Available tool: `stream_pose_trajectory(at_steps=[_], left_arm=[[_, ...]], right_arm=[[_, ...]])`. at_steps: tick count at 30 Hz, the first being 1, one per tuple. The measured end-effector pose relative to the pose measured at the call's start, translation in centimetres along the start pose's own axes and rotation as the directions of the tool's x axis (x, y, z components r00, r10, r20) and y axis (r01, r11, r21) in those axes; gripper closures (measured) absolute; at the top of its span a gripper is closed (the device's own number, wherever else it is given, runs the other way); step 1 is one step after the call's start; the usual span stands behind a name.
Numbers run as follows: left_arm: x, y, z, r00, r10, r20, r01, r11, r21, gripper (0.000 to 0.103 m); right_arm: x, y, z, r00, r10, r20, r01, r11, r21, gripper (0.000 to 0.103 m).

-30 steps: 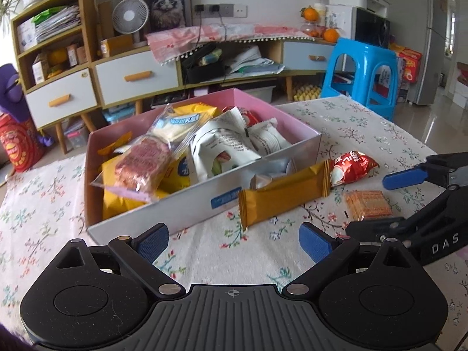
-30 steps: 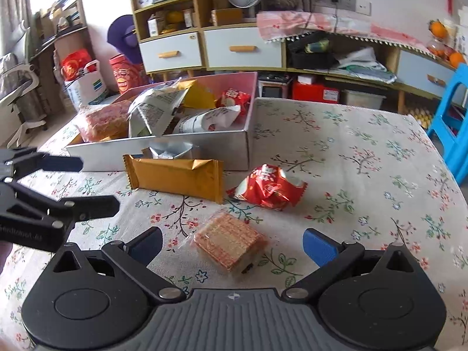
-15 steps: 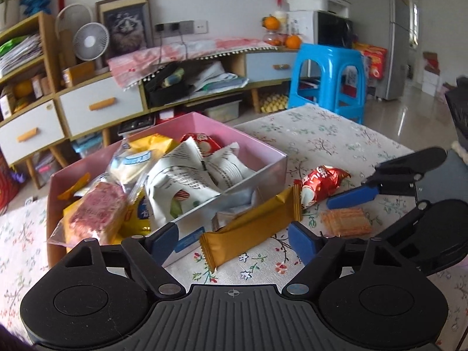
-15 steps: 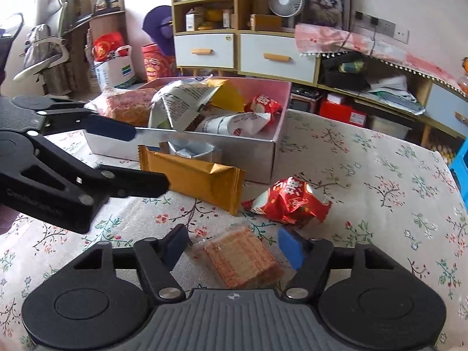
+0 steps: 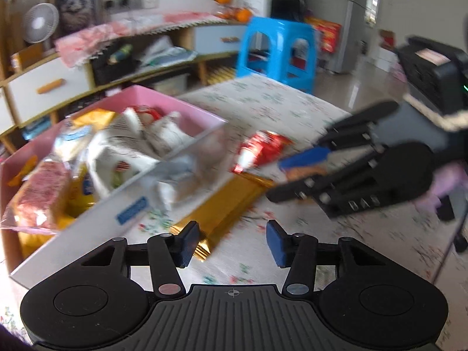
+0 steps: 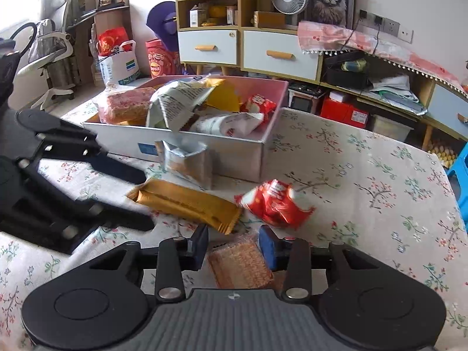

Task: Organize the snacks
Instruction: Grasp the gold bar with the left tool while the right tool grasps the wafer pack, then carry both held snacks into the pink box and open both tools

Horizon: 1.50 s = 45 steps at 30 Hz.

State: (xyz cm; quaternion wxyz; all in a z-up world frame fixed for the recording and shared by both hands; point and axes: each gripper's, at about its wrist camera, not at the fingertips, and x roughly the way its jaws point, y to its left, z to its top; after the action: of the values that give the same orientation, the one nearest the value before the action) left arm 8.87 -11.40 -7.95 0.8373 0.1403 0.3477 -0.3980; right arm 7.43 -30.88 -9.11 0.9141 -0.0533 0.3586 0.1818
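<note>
Both claws tilted down, closing: right claw (image 6: pixel 233 245) around wafer pack (image 6: pixel 239 263).

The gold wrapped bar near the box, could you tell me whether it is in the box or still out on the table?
Out. The gold wrapped bar lies flat on the floral tablecloth, in front of the pink box.

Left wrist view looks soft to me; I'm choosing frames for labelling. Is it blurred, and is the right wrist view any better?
Left wrist view: motion-smeared, the pink box and gold bar streaky, only the left gripper crisp. Right wrist view: sharp, the red packet legible, fisheye bending the cabinet.
</note>
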Motion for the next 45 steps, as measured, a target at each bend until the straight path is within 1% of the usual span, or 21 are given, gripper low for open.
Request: stream_pose_trajectory(at_steps=[2,4,5,6,7,8,9,12,14,15,17,19,22,24,25,27,28,29,32,38,45], left_arm=[[0.0,-0.4,0.1,1.000,-0.005,0.002,0.005,1.000,0.020,0.054],[0.0,-0.7,0.3,1.000,0.009,0.016,-0.009,1.000,0.026,0.052],[0.1,-0.7,0.5,1.000,0.016,0.017,-0.017,1.000,0.024,0.049],[0.3,-0.8,0.6,1.000,0.020,0.019,-0.021,1.000,0.022,0.046],[0.5,-0.8,0.7,1.000,0.021,0.021,-0.021,0.999,0.026,0.045],[0.7,-0.8,0.8,1.000,0.026,0.018,-0.026,0.999,0.031,0.045],[1.1,-0.8,0.9,0.999,0.032,0.014,-0.032,0.999,0.034,0.045],[2.2,-0.4,1.1,0.999,0.050,0.003,-0.050,0.998,0.024,0.045],[2.7,0.0,1.5,0.998,0.064,-0.005,-0.064,0.998,0.004,0.044],[2.9,0.3,1.7,0.998,0.063,-0.013,-0.063,0.998,-0.017,0.044],[3.3,0.7,1.9,0.998,0.052,-0.029,-0.053,0.998,-0.045,0.045],[3.4,0.7,2.1,0.998,0.052,-0.033,-0.053,0.998,-0.037,0.045],[3.4,0.1,2.0,0.997,0.068,-0.047,-0.068,0.998,-0.002,0.050],[3.3,-0.1,1.9,0.996,0.076,-0.050,-0.076,0.997,0.004,0.057],[3.2,-0.3,1.9,0.996,0.078,-0.053,-0.078,0.997,-0.002,0.062],[2.9,-0.6,1.7,0.994,0.095,-0.060,-0.096,0.995,-0.019,0.068],[2.8,-0.8,1.7,0.993,0.104,-0.063,-0.106,0.994,-0.029,0.072],[2.6,-1.1,1.6,0.991,0.113,-0.066,-0.116,0.993,-0.038,0.074],[2.2,-1.7,1.3,0.988,0.137,-0.072,-0.141,0.988,-0.058,0.077],[1.3,-2.2,0.9,0.982,0.163,-0.092,-0.173,0.978,-0.114,0.077],[-0.3,-1.4,0.3,0.982,0.142,-0.123,-0.167,0.960,-0.224,0.077]], right_arm=[[-0.2,-0.5,-0.2,1.000,0.000,-0.011,0.000,1.000,0.003,0.076],[-0.6,-0.9,-0.4,1.000,0.007,-0.017,-0.007,1.000,0.015,0.073],[-0.8,-1.1,-0.5,1.000,0.014,-0.017,-0.014,1.000,0.019,0.065],[-1.0,-1.3,-0.6,1.000,0.023,-0.017,-0.023,1.000,0.021,0.055],[-1.2,-1.4,-0.7,0.999,0.033,-0.013,-0.032,0.999,0.020,0.050],[-1.5,-1.4,-0.8,0.999,0.043,-0.008,-0.043,0.999,0.015,0.043],[-1.7,-1.4,-0.9,0.999,0.053,-0.006,-0.053,0.999,0.004,0.040],[-1.8,-0.9,-1.2,0.998,0.057,-0.020,-0.058,0.998,-0.037,0.039],[-1.7,-0.5,-1.5,0.998,0.046,-0.032,-0.048,0.997,-0.066,0.040],[-1.5,-0.2,-1.6,0.998,0.038,-0.040,-0.042,0.996,-0.085,0.043],[-1.3,0.3,-1.9,0.999,0.026,-0.038,-0.030,0.992,-0.121,0.044],[-1.4,0.4,-1.8,0.999,0.023,-0.035,-0.028,0.991,-0.132,0.045],[-1.3,0.3,-1.7,0.999,0.024,-0.037,-0.029,0.991,-0.134,0.048],[-1.4,0.3,-1.6,0.999,0.030,-0.039,-0.035,0.990,-0.138,0.058],[-1.5,0.4,-1.6,0.999,0.034,-0.041,-0.039,0.989,-0.140,0.061],[-1.6,0.5,-1.5,0.998,0.040,-0.047,-0.046,0.988,-0.145,0.074],[-1.6,0.6,-1.5,0.998,0.039,-0.049,-0.046,0.988,-0.149,0.075],[-1.6,0.7,-1.5,0.998,0.038,-0.053,-0.045,0.987,-0.153,0.079],[-1.6,1.1,-1.3,0.998,0.022,-0.062,-0.032,0.985,-0.168,0.080],[-2.0,1.7,-1.2,0.997,-0.004,-0.079,-0.011,0.981,-0.191,0.080],[-2.7,2.4,-1.0,0.997,-0.020,-0.081,0.003,0.978,-0.210,0.080]])
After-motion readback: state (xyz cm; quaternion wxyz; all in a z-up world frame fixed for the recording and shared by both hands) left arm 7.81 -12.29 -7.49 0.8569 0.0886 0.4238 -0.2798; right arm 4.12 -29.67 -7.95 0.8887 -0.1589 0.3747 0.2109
